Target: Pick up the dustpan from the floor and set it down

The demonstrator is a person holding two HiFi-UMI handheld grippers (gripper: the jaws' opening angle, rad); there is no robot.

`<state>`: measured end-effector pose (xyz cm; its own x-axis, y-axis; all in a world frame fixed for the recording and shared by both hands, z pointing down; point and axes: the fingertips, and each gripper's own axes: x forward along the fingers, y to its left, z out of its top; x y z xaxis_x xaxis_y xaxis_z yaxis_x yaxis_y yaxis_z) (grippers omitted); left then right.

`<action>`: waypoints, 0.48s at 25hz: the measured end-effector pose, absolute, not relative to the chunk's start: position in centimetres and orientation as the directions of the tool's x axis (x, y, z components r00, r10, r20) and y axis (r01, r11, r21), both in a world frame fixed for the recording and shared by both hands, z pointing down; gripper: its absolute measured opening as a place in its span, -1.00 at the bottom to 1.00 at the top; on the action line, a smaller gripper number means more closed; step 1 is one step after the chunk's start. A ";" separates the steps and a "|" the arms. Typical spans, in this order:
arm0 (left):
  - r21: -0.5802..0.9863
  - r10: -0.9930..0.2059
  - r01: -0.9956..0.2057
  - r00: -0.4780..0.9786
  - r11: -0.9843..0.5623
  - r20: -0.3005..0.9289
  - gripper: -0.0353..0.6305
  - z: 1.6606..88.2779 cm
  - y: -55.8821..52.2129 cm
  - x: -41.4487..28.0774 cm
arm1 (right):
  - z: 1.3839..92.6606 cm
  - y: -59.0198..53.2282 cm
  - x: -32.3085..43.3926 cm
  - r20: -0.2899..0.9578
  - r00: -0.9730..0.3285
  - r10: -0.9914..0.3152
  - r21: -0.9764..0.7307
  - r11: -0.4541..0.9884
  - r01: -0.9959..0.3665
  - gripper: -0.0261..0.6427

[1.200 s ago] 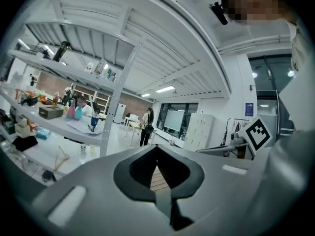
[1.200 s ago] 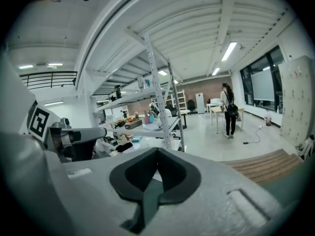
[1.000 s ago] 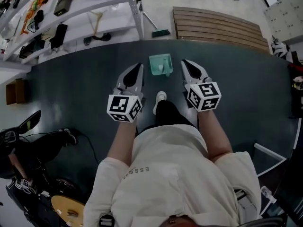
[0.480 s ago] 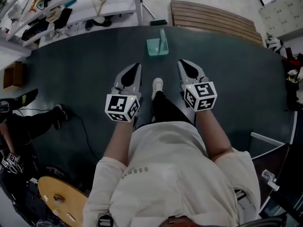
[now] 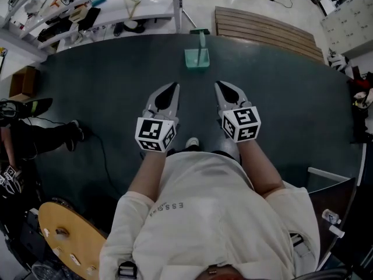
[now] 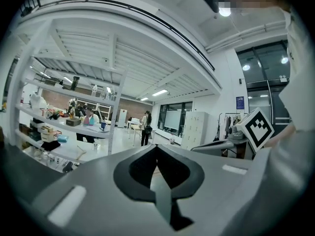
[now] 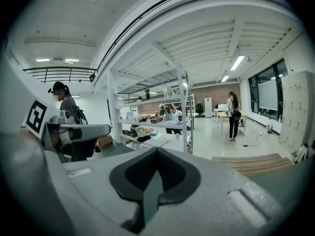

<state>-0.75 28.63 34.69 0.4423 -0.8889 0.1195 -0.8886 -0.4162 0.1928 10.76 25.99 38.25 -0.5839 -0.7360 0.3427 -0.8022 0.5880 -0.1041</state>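
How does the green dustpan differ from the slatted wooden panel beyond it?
The dustpan is small and pale green; the wooden panel is much larger and brown. The dustpan sits on the dark floor covering; the wooden panel lies beyond its edge on the pale floor. The dustpan has a handle standing up; the wooden panel lies flat. Both rest at floor level.

Spaced letters "ESSE" are read on the back of the white shirt (image 5: pixel 175 206); any further letters are not legible. Black-and-white square code markers, without letters or numbers, are carried on the left cube (image 5: pixel 155 134) of the left gripper (image 5: pixel 173 86) and on the right cube (image 5: pixel 240 124) of the right gripper (image 5: pixel 219 85). A blue wall sign (image 6: pixel 239 102) is seen, its print too small to be read
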 end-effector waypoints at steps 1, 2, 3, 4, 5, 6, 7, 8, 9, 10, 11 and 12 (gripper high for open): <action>0.188 -0.891 -0.891 0.438 -0.413 0.120 -0.87 34.5 29.2 -0.4 | 37.9 26.6 11.2 0.337 -0.585 -0.738 -0.102 0.589 -0.802 -0.95; 0.183 -0.892 -0.893 0.436 -0.412 0.119 -0.87 34.2 29.8 0.0 | 37.6 27.3 11.6 0.333 -0.584 -0.740 -0.099 0.588 -0.802 -0.95; 0.177 -0.893 -0.894 0.435 -0.412 0.117 -0.87 33.9 30.4 0.4 | 37.3 28.0 12.1 0.330 -0.582 -0.743 -0.099 0.586 -0.804 -0.95; 0.174 -0.893 -0.894 0.435 -0.413 0.113 -0.87 33.7 31.1 0.8 | 37.1 28.7 12.6 0.329 -0.579 -0.746 -0.100 0.582 -0.807 -0.95; 0.176 -0.893 -0.892 0.437 -0.416 0.106 -0.87 33.4 31.8 1.2 | 37.0 29.5 13.2 0.329 -0.576 -0.749 -0.101 0.578 -0.810 -0.95; 0.183 -0.892 -0.888 0.442 -0.421 0.094 -0.87 33.2 32.7 1.8 | 37.0 30.4 13.9 0.330 -0.573 -0.751 -0.101 0.575 -0.812 -0.95; 0.190 -0.888 -0.881 0.453 -0.432 0.078 -0.87 32.9 33.7 2.5 | 37.0 31.4 14.6 0.330 -0.570 -0.752 -0.099 0.573 -0.814 -0.95; 0.194 -0.883 -0.873 0.465 -0.447 0.060 -0.87 32.6 34.7 3.3 | 37.1 32.4 15.3 0.333 -0.566 -0.754 -0.100 0.569 -0.816 -0.95; 0.192 -0.879 -0.868 0.474 -0.458 0.047 -0.87 32.4 35.6 4.2 | 37.3 33.4 16.0 0.338 -0.562 -0.755 -0.105 0.563 -0.819 -0.95; 0.184 -0.878 -0.868 0.476 -0.462 0.042 -0.87 32.3 36.5 4.9 | 37.5 34.5 16.7 0.345 -0.558 -0.755 -0.111 0.558 -0.823 -0.95; 0.176 -0.880 -0.870 0.474 -0.460 0.043 -0.87 32.4 37.4 5.5 | 37.8 35.5 17.4 0.352 -0.555 -0.754 -0.115 0.554 -0.825 -0.95; 0.171 -0.881 -0.872 0.471 -0.458 0.046 -0.87 32.5 38.3 6.1 | 38.0 36.5 17.9 0.357 -0.554 -0.752 -0.117 0.553 -0.825 -0.95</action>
